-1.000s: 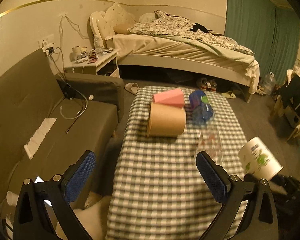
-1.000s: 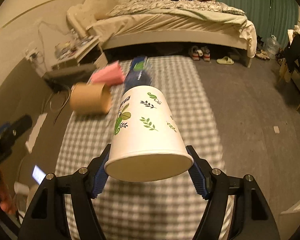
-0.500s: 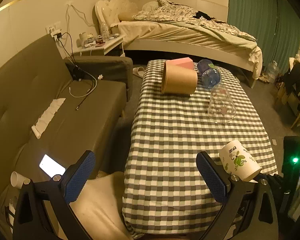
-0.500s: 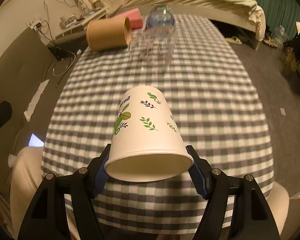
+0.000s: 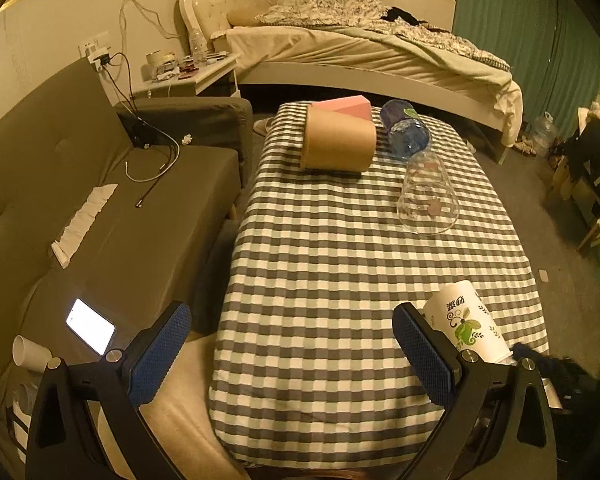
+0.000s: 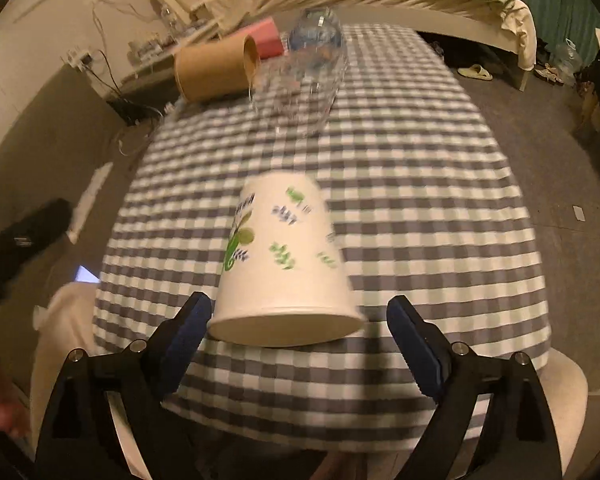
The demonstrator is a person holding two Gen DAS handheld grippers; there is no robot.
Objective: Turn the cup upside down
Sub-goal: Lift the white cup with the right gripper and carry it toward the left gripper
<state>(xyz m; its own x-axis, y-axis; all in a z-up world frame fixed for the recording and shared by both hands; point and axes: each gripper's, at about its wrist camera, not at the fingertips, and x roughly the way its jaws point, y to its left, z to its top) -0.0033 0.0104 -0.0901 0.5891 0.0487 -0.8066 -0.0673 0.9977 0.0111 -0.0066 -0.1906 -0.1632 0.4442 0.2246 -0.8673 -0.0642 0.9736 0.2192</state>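
Observation:
A white paper cup with green leaf prints (image 6: 284, 264) stands mouth-down on the checked tablecloth (image 6: 420, 200) near the front edge. My right gripper (image 6: 300, 344) is open around it; the left finger (image 6: 184, 336) is near the rim, the right finger (image 6: 416, 348) is apart from it. The cup also shows in the left wrist view (image 5: 466, 322) at the front right of the table. My left gripper (image 5: 292, 356) is open and empty, above the table's front left corner.
A clear glass (image 5: 427, 196) stands upside down mid-table. A brown cardboard tube (image 5: 338, 144), a pink box (image 5: 348, 105) and a blue bottle (image 5: 406, 130) lie at the far end. A grey sofa (image 5: 100, 220) with a lit phone (image 5: 90, 325) is on the left.
My right gripper has opened and let go of the paper cup, which now rests mouth-down on the cloth. The left gripper has drawn back slightly.

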